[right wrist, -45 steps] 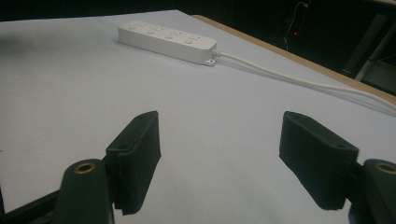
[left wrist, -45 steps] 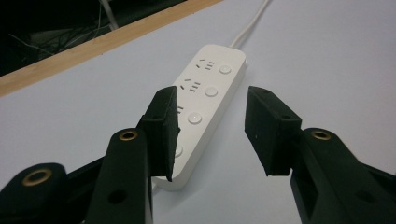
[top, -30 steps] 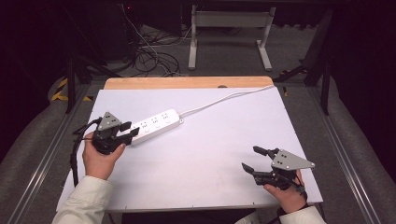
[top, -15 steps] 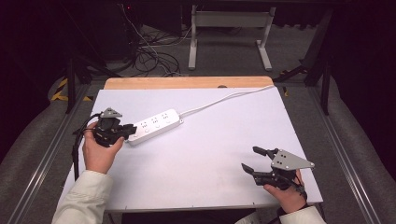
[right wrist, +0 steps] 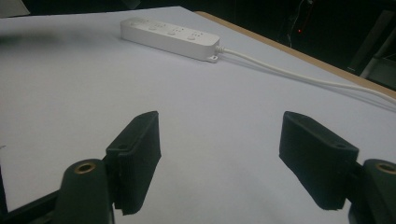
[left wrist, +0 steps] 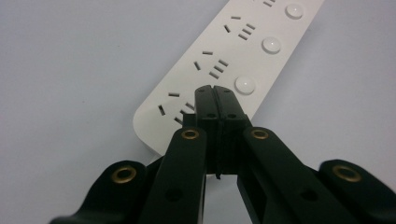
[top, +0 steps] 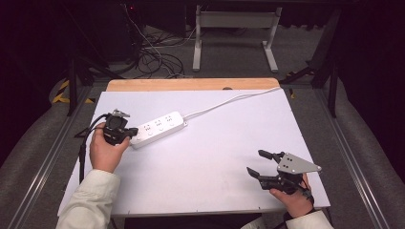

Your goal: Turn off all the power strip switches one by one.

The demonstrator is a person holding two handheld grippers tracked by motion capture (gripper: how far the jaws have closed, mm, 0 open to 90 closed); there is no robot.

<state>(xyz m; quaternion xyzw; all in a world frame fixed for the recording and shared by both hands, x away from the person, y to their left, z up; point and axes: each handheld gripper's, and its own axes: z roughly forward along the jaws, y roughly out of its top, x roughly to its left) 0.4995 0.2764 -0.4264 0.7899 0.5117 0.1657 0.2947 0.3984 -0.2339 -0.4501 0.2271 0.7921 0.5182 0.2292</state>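
Observation:
A white power strip [top: 158, 128] lies at the table's left, its cord [top: 229, 101] running to the far right edge. My left gripper [top: 132, 130] is shut, the tips over the strip's left end. In the left gripper view the jaws [left wrist: 215, 92] are pressed together above the last socket of the strip [left wrist: 243, 51], and nothing shows between them. My right gripper [top: 255, 162] stands open near the front right of the table, pointing left. In the right gripper view its pads [right wrist: 135, 158] are wide apart, with the strip [right wrist: 168, 35] and cord [right wrist: 303, 77] far ahead.
The white tabletop [top: 205, 162] has a wooden strip [top: 191, 84] along its far edge. Loose cables [top: 157, 57] and a metal stand [top: 234, 28] are on the floor behind. Rails run along both sides of the table.
The left gripper has moved slightly forward and turned, bringing its shut tips onto the strip's left end. The right gripper has stayed put and open.

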